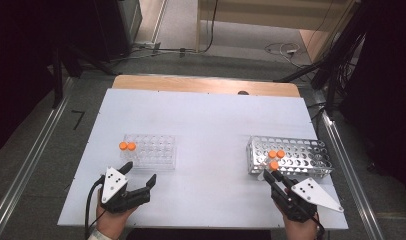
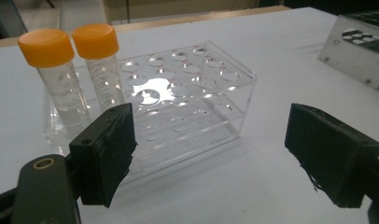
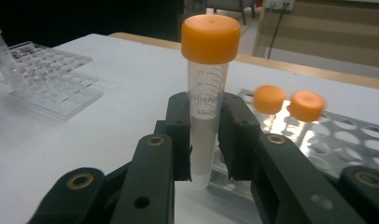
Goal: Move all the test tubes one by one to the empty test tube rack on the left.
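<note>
right gripper [image 3: 205, 140] is clamped on an orange-capped tube [image 3: 207, 93], upright just at the metal rack's [image 1: 311, 150] near edge, left gripper [image 1: 139, 175] hangs wide open by the clear rack [image 1: 153, 150]

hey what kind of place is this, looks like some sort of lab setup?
Probably a lab-style test bench, not a working lab: a white table on a cabled floor holds a clear rack and a metal rack of orange-capped tubes, one tube clamped in the right gripper.
</note>
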A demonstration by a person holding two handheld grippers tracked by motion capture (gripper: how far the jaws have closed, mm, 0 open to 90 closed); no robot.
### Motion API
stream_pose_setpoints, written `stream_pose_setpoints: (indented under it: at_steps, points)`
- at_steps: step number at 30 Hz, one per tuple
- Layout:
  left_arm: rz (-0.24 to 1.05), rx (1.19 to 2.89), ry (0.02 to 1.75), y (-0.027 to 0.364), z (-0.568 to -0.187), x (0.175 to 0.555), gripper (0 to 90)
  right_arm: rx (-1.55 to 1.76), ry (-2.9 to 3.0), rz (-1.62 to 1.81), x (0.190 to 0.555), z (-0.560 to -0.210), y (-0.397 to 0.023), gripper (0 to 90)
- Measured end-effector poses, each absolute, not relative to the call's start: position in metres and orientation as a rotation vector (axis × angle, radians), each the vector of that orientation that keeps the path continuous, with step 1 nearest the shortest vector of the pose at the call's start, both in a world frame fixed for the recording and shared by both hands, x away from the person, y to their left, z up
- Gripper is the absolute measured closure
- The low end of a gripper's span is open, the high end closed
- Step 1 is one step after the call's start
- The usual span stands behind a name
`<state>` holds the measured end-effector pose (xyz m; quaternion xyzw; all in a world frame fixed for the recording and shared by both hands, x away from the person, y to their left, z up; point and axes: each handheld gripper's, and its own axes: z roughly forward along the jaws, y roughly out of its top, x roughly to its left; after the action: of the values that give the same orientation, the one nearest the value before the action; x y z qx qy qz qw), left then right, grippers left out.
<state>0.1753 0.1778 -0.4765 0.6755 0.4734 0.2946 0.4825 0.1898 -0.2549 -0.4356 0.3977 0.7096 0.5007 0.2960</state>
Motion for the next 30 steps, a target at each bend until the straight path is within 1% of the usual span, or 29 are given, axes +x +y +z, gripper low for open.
stream_pose_setpoints:
  at_steps: [12,19,21,30]
  points:
    - [0.694,1.644,1.13,0.167,-0.475,0.175,16.4,0.949,2.073,1.344,0.202,-0.454,-0.201,72.7]
    - [0.668,1.649,1.101,0.158,-0.471,0.177,16.5,0.917,2.138,1.37,0.213,-0.458,-0.176,72.7]
    - [0.66,1.646,1.089,0.158,-0.468,0.178,18.4,0.912,2.153,1.379,0.216,-0.459,-0.169,72.7]
    - [0.638,1.661,1.066,0.148,-0.459,0.181,18.6,0.854,2.244,1.402,0.222,-0.464,-0.134,72.7]
